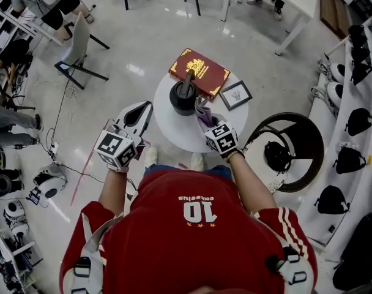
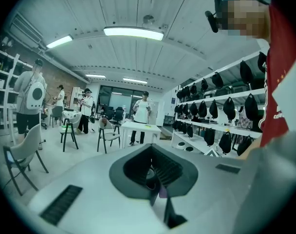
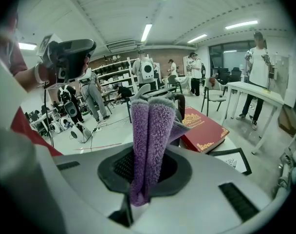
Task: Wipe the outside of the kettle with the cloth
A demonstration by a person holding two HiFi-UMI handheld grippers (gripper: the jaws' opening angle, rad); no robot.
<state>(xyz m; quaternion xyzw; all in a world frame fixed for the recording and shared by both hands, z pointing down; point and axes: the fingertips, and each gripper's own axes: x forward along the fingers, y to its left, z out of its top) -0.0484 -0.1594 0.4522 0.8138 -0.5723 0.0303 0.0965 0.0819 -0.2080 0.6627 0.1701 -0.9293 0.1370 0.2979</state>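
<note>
While the right tongs [image 3: 145, 172] clamp the purple cloth [image 3: 150, 130] near the black kettle [image 1: 184, 95], the left tongs [image 2: 155, 174] (off the white counter's [image 1: 174, 133] edge) are closed, empty.

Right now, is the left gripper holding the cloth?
No, the purple cloth is pinched between the jaws of the right gripper, while the left gripper has nothing between its jaws.

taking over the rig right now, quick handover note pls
left gripper: shut, empty, held off the left of the round table.
right gripper: shut on the purple cloth, just beside the kettle.
kettle: black, upright on the round table, by a red book and a framed picture.
done: cloth in grip.
to do: wipe round the kettle's outside.
</note>
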